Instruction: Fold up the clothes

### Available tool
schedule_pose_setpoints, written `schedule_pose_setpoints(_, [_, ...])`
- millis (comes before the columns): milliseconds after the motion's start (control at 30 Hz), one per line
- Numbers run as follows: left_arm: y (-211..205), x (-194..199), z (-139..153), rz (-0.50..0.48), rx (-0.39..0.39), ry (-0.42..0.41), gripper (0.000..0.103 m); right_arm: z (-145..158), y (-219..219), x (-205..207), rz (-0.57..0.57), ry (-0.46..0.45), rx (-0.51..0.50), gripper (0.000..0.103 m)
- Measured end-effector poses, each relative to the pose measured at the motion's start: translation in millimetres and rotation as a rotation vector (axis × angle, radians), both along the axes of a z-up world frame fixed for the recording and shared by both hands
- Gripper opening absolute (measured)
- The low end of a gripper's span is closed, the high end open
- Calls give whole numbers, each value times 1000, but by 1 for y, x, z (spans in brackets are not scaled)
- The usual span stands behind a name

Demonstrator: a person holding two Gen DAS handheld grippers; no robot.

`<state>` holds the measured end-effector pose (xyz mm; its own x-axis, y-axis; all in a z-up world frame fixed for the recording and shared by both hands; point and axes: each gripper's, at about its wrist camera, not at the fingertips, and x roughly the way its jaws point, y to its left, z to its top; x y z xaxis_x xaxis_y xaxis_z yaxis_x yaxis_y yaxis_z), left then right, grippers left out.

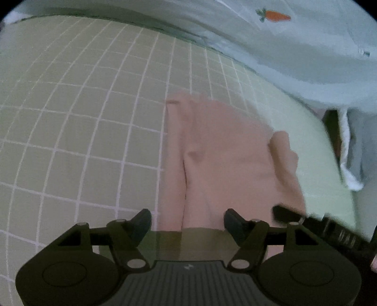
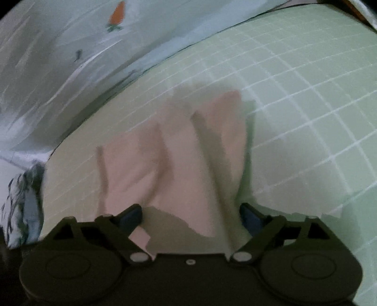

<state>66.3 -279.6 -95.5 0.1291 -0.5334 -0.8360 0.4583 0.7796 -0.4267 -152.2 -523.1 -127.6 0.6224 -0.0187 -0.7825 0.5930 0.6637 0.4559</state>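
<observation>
- A pink garment is seen lying on a green mat ruled with a white grid; in the left wrist view it runs from the centre down toward 6 o'clock.
- The garment appears narrowed into a long strip with layers lapped lengthwise, and a loose flap is bunched along its edge at about 3 o'clock.
- The left gripper is held with its jaws apart, the near end of the garment lying between and below them; nothing is clamped.
- The right gripper is likewise spread wide over the garment's near end, with nothing pinched, though blur hides whether cloth is touched.
- The step in hand is judged to be either a fresh grip on the near end for a further fold, or a release after a fold just laid; neither is settled by these views.
- Any further fold would call for both near corners to be taken evenly and the bunched flap to be kept flat.
- No brand, label or writing can be read; only a carrot picture is made out on the pale bedding at 1 o'clock.
</observation>
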Motion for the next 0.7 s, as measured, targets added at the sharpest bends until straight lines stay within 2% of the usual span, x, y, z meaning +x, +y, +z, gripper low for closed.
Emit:
schedule_pose_setpoints(33, [2,-1,0,1,-17,5,68,-1,7,2,5,-4,-14,93])
schedule_pose_setpoints(100, [5,-2,-3,16,-61,39,57,-2,16,2,8,-22,-23,93])
schedule_pose_setpoints(133, [5,0,-6,35,-86,67,53,-2,18,2,2,-28,-17,89])
schedule_pose_setpoints(167, [4,1,-10,51,-111,97,40,-2,20,2,-5,-33,-10,78])
schedule_pose_setpoints(200, [4,1,-12,57,-133,123,33,-2,22,3,-10,-38,-4,72])
schedule_pose_setpoints(267, [2,0,-11,48,-144,123,27,2,26,2,-4,-35,-23,42])
schedule_pose_setpoints(333, [0,-2,-9,36,-155,124,23,6,29,-4,-9,-35,-41,35])
schedule_pose_setpoints(500, [-15,-13,5,-49,-174,105,21,16,32,-26,-44,-38,-59,33])
schedule_pose_setpoints(700, [-50,-44,22,-169,-193,92,21,30,20,-78,-187,-60,-46,33])
